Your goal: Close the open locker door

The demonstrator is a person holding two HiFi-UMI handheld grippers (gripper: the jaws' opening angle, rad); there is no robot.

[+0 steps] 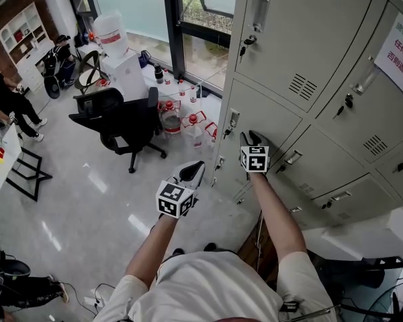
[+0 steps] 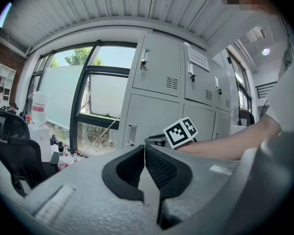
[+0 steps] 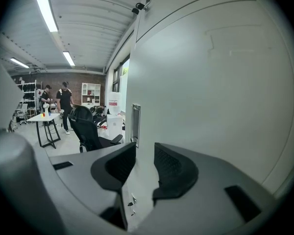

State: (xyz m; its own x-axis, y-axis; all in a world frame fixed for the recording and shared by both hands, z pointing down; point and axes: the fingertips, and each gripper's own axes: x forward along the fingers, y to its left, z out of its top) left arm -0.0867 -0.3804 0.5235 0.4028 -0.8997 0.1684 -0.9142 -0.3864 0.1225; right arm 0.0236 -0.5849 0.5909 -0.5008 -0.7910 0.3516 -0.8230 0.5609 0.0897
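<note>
Office workspace, grey metal lockers (image 1: 295, 52), black swivel chair (image 1: 124, 123), white shelving (image 1: 20, 39)

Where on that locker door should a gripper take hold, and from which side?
Probably the slim upright handle at the locker door's free edge, where a swing should take the least effort. Come straight at the door's front, with one jaw either side of the narrow strip. The right gripper, open, faces the door just beside it.

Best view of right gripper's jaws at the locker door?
Right gripper view: close-up, jaws apart, grey metal locker door edge between them. Head view: right gripper from above. Left gripper view: mainly its marker cube.
</note>
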